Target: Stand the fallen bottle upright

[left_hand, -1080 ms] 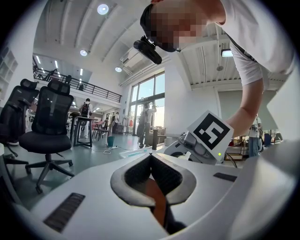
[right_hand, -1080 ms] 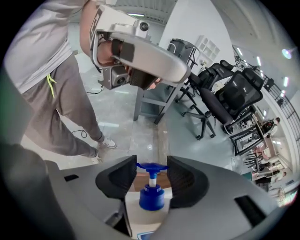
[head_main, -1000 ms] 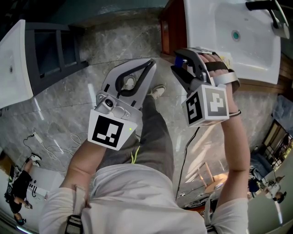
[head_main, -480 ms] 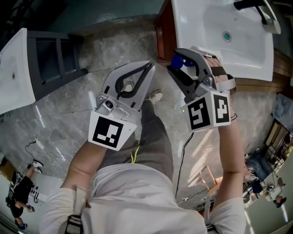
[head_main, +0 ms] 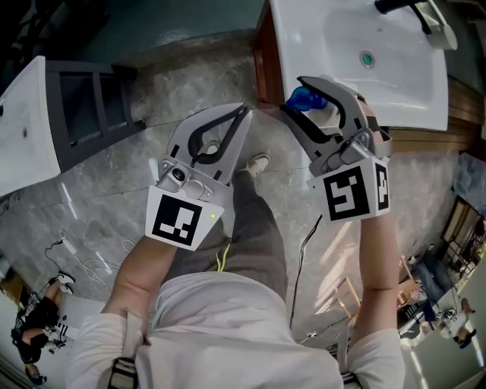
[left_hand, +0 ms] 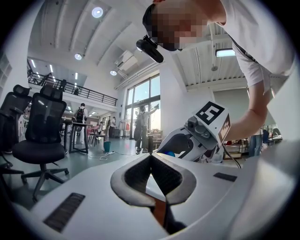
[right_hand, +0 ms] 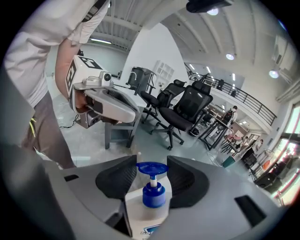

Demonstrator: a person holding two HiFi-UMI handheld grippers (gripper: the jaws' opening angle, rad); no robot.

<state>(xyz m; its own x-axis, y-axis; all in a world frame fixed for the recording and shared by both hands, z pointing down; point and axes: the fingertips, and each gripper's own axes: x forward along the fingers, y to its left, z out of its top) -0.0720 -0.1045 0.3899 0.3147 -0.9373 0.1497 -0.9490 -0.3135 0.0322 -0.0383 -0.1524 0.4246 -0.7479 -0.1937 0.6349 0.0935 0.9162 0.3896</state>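
Note:
A white pump bottle (right_hand: 149, 208) with a blue pump head (right_hand: 152, 168) sits between the jaws of my right gripper (right_hand: 152, 165). The gripper is shut on the bottle's body and holds it off the ground, pump end pointing away from the gripper. In the head view only the blue pump (head_main: 306, 99) shows, inside the right gripper (head_main: 295, 105), at the near edge of the white washbasin (head_main: 410, 91). My left gripper (head_main: 247, 108) hangs over the floor beside it, shut and empty, its jaw tips meeting (left_hand: 150, 156).
The washbasin has a drain (head_main: 367, 58) and a black tap (head_main: 406, 9), and rests on a wooden cabinet (head_main: 264, 53). A dark-framed white table (head_main: 30, 114) stands at the left. Cables (head_main: 83, 247) lie on the marble floor. Office chairs (right_hand: 187, 112) stand further off.
My right gripper has lifted the bottle toward the washbasin's edge and rolled, so its marker cube faces differently. The left gripper has risen slightly.

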